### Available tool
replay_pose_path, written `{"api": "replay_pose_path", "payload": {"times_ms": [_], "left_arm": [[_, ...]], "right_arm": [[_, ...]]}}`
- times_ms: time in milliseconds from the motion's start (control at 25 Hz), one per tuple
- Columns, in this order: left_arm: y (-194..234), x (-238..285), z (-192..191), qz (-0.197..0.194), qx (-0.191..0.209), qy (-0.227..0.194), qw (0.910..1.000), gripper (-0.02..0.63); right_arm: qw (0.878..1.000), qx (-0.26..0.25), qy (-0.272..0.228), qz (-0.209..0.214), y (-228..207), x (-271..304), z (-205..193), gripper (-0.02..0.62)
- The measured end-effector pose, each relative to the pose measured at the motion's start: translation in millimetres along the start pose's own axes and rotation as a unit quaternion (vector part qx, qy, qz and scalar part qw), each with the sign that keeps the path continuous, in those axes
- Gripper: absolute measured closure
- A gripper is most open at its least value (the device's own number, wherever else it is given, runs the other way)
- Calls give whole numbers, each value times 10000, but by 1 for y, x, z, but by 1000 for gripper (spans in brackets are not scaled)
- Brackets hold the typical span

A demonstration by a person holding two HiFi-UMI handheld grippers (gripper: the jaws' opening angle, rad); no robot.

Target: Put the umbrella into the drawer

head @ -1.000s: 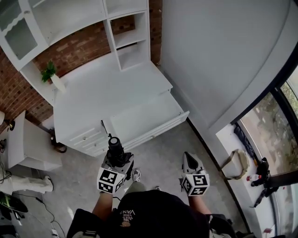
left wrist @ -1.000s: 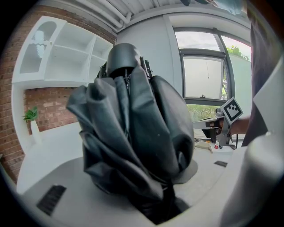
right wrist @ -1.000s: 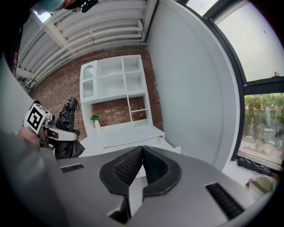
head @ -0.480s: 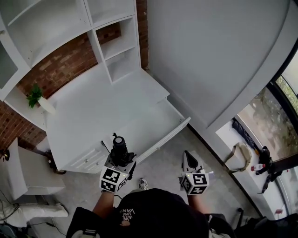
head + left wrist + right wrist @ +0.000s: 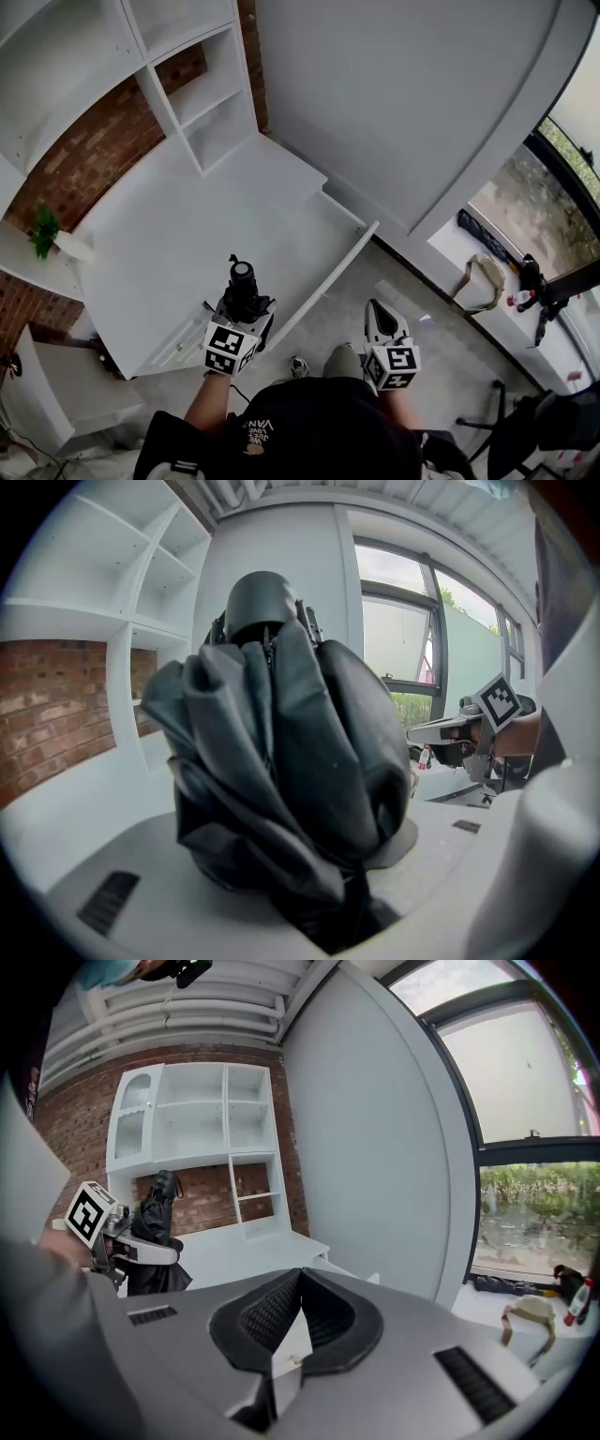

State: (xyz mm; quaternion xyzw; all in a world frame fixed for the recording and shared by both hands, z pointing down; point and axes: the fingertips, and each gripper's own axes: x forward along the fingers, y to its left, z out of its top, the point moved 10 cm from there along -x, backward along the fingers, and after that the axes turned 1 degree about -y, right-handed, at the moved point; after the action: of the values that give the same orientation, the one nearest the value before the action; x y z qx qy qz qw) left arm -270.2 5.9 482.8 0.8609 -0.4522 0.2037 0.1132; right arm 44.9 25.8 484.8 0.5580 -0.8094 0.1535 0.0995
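Observation:
A folded black umbrella (image 5: 242, 286) stands up between the jaws of my left gripper (image 5: 240, 306), which is shut on its lower part. In the left gripper view the umbrella (image 5: 281, 761) fills the middle, its round cap on top. It hangs over the front of the white desk (image 5: 159, 234), just left of the open drawer (image 5: 333, 272). My right gripper (image 5: 378, 315) is over the floor to the right of the drawer front. Its jaws meet at the tips with nothing between them, as the right gripper view (image 5: 300, 1277) shows. That view has the umbrella (image 5: 155, 1232) at the left.
White shelving (image 5: 187, 84) rises behind the desk against a brick wall (image 5: 84, 155). A small potted plant (image 5: 42, 232) sits at the far left. A white wall (image 5: 394, 94) runs along the right. A sill with a bag (image 5: 483, 277) lies by the window. The person's shoe (image 5: 298, 366) is below the drawer.
Both grippers have come closer to the desk; the umbrella, earlier over the floor, now hangs over the desk's front by the drawer. The grip on it is unchanged.

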Motion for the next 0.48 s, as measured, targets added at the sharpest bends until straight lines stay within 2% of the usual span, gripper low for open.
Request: {"api": "replay_pose_path", "payload": {"times_ms": [480], "left_arm": [[24, 52, -12, -225, 31, 291, 9993, 394]], "right_arm": [[9999, 37, 112, -116, -4, 24, 3, 594]]}}
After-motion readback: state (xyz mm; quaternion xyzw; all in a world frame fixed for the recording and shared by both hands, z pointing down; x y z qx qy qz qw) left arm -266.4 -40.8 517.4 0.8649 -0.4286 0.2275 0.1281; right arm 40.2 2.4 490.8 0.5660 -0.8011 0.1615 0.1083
